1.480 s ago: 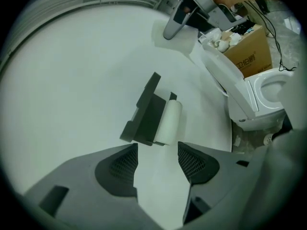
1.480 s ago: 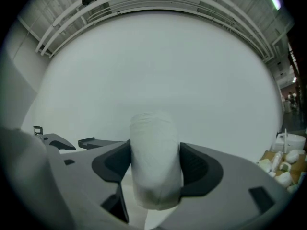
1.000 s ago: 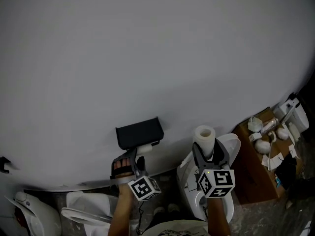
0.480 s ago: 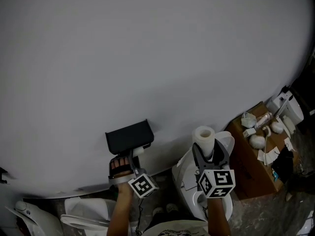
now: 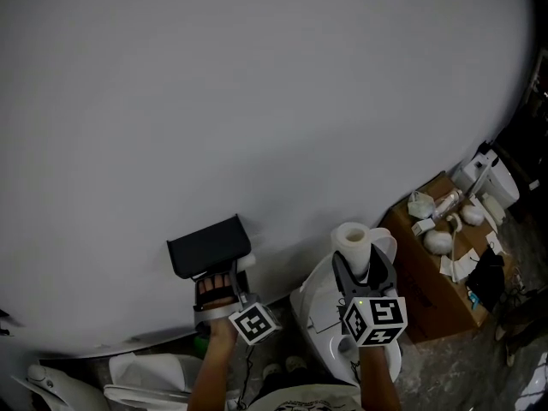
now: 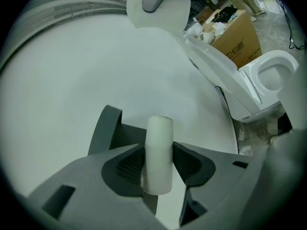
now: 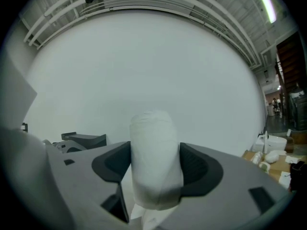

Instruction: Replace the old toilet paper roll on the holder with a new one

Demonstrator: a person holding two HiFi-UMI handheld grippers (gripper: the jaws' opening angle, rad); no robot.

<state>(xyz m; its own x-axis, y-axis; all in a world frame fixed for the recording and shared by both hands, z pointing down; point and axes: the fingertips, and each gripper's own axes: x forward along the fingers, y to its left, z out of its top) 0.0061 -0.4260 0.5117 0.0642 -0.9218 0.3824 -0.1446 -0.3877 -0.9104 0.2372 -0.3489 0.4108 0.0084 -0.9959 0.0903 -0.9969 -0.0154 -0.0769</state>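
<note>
Old cardboard tube (image 6: 159,138) sits at the holder (image 5: 204,244); my left gripper (image 6: 158,159) has just been closing and now pinches it. My right gripper (image 7: 156,169) clamps the new roll (image 7: 152,143), not yet mounted.

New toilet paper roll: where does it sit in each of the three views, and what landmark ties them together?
Head view: new roll lower centre-right, upright in the right gripper.
Left gripper view: top edge, near centre, a grey claw tip in front of it.
Right gripper view: dead centre, between the claw pads.
Shared landmark: cardboard box, at the right in all three.
</note>
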